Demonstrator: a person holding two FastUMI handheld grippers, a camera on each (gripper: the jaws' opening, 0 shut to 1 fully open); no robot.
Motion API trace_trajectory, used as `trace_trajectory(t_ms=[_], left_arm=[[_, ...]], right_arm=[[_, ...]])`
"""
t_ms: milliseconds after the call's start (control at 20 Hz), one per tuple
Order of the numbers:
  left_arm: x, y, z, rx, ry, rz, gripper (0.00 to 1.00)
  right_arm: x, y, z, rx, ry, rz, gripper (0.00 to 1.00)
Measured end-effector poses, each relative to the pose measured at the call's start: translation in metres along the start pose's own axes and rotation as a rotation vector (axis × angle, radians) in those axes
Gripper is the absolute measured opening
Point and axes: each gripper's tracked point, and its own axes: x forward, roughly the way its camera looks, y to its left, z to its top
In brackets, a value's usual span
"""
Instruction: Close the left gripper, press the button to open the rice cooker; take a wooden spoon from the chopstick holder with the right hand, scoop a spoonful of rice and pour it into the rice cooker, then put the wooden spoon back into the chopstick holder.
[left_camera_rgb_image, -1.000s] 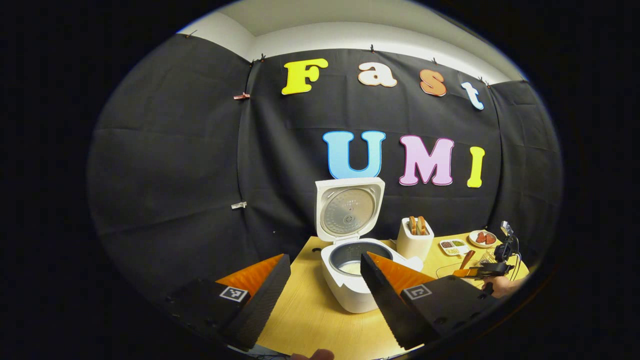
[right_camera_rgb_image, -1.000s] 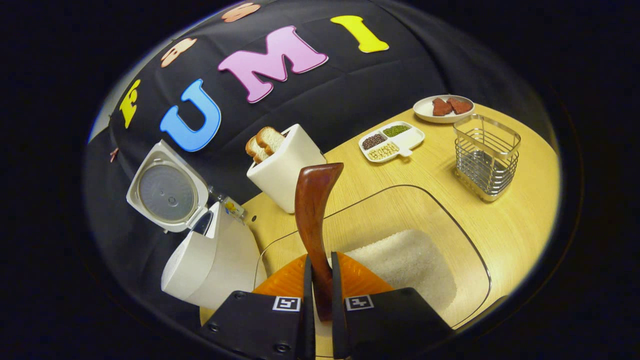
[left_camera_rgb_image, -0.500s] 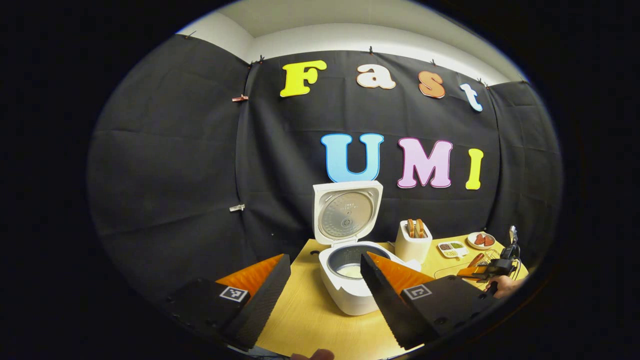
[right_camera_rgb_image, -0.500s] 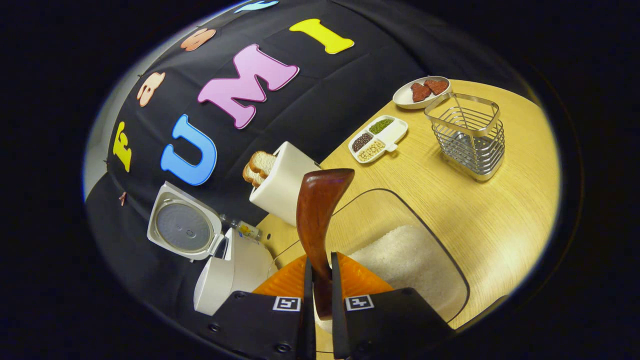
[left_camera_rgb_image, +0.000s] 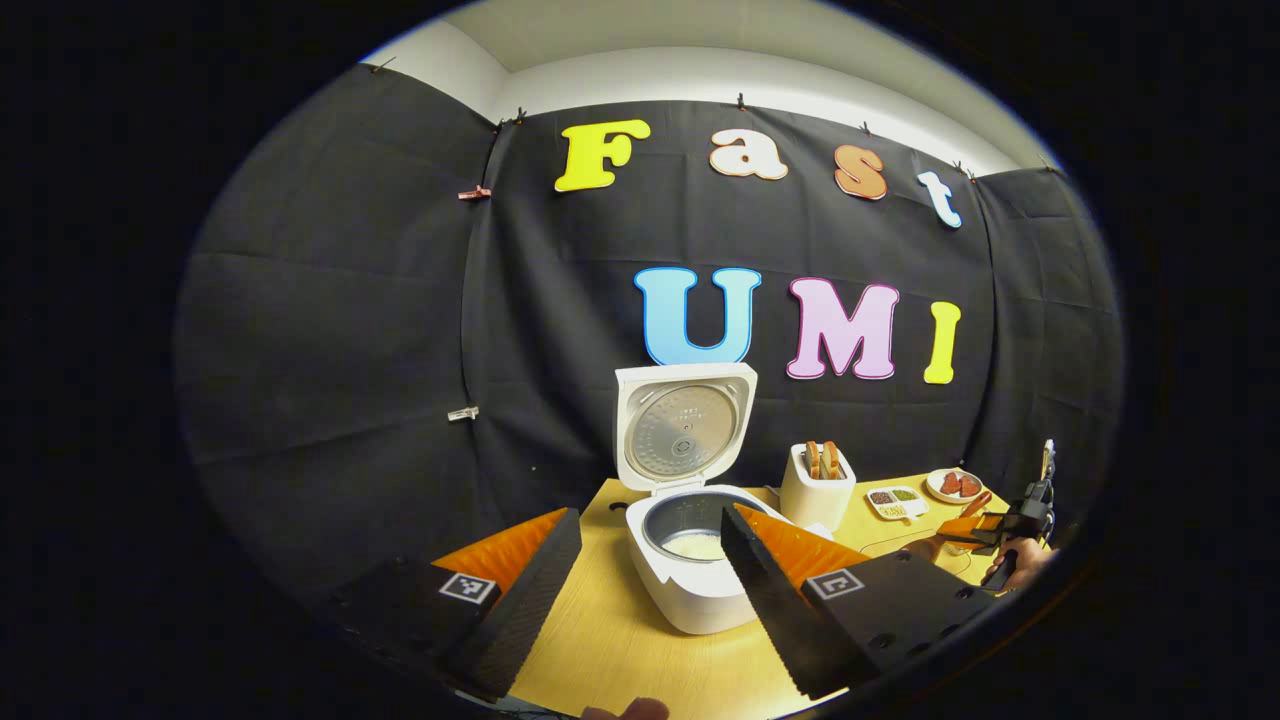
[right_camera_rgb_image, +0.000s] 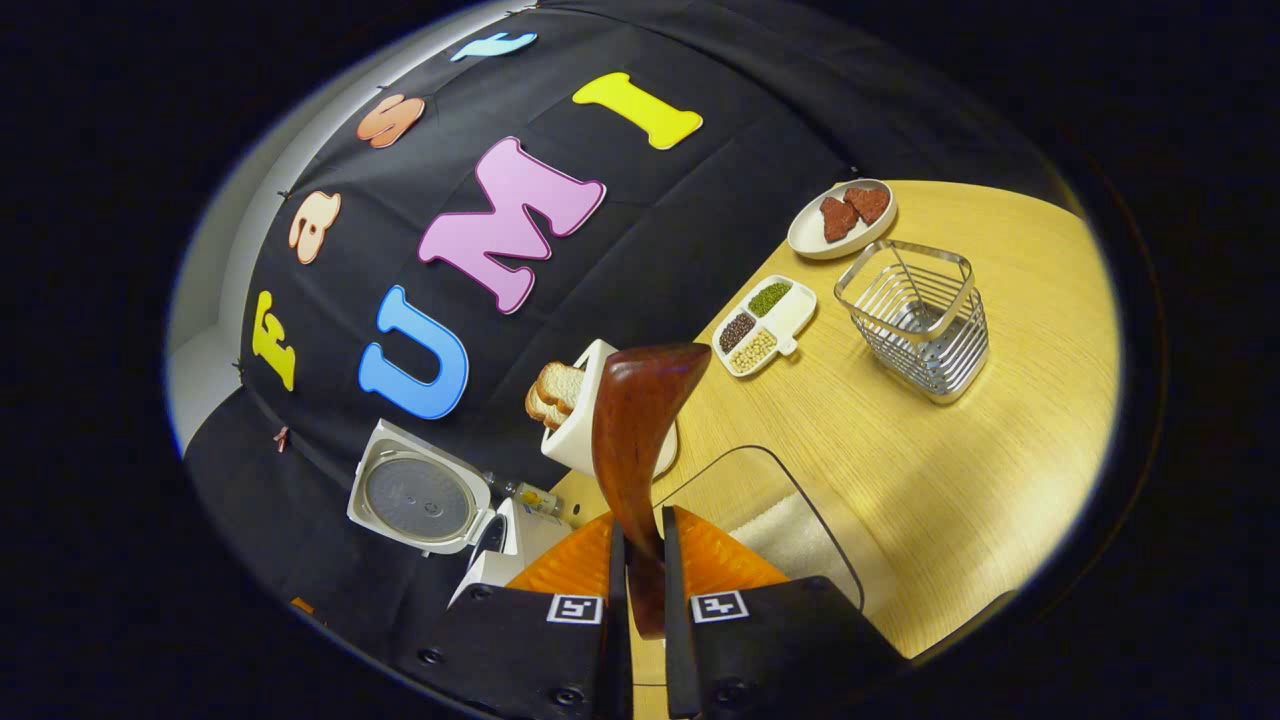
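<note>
Now right gripper (right_camera_rgb_image: 637, 560) clamps wooden spoon (right_camera_rgb_image: 632, 430) — left gripper (left_camera_rgb_image: 650, 560) agape.

White rice cooker (left_camera_rgb_image: 690, 590) — lid up; dark wooden spoon (right_camera_rgb_image: 632, 440) upright; wire chopstick holder (right_camera_rgb_image: 918, 320) upright.

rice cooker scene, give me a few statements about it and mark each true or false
1. The rice cooker has its lid shut. False: the lid stands open, and rice lies in the pot.
2. The right gripper is shut on the wooden spoon. True.
3. The chopstick holder holds a wooden spoon. False: nothing shows inside the wire holder.
4. The left gripper is open. True.
5. The toaster has bread slices in it. True.
6. The divided dish sits on the rice cooker. False: it rests on the table.
</note>
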Motion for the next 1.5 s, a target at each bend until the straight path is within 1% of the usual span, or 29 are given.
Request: trace_trajectory(t_ms=[200, 350, 600, 700, 800, 900, 1000, 1150, 1300, 1400, 1500], left_arm=[[0.002, 0.006, -0.005, -0.004, 0.000, 0.003, 0.97], [0.002, 0.011, -0.010, -0.021, 0.006, 0.004, 0.97], [0.002, 0.021, -0.016, -0.041, 0.006, 0.011, 0.97], [0.002, 0.025, -0.019, -0.038, 0.008, 0.015, 0.97], [0.001, 0.032, -0.021, -0.032, 0.009, 0.024, 0.97], [-0.001, 0.037, -0.020, -0.030, 0.006, 0.026, 0.97], [0.001, 0.044, -0.020, -0.034, 0.004, 0.035, 0.97], [0.002, 0.052, -0.020, -0.037, -0.006, 0.046, 0.97], [0.002, 0.058, -0.021, -0.028, -0.009, 0.048, 0.97], [0.002, 0.063, -0.021, -0.023, -0.014, 0.049, 0.97], [0.002, 0.065, -0.023, -0.025, -0.019, 0.043, 0.97]], right_arm=[[-0.007, 0.009, 0.013, -0.019, -0.005, 0.004, 0.17], [-0.011, 0.029, 0.023, -0.020, -0.014, 0.025, 0.17], [-0.006, 0.085, 0.035, 0.053, -0.021, 0.098, 0.17], [-0.001, 0.115, 0.034, 0.067, -0.008, 0.137, 0.17], [0.004, 0.154, 0.031, 0.070, 0.000, 0.195, 0.17], [0.011, 0.186, 0.024, 0.070, 0.011, 0.240, 0.17], [0.024, 0.213, 0.012, 0.066, 0.023, 0.261, 0.17], [0.047, 0.247, -0.007, 0.092, 0.040, 0.278, 0.17], [0.065, 0.271, -0.024, 0.101, 0.047, 0.281, 0.17], [0.076, 0.287, -0.034, 0.078, 0.052, 0.286, 0.17], [0.087, 0.301, -0.043, 0.005, 0.044, 0.284, 0.18]])
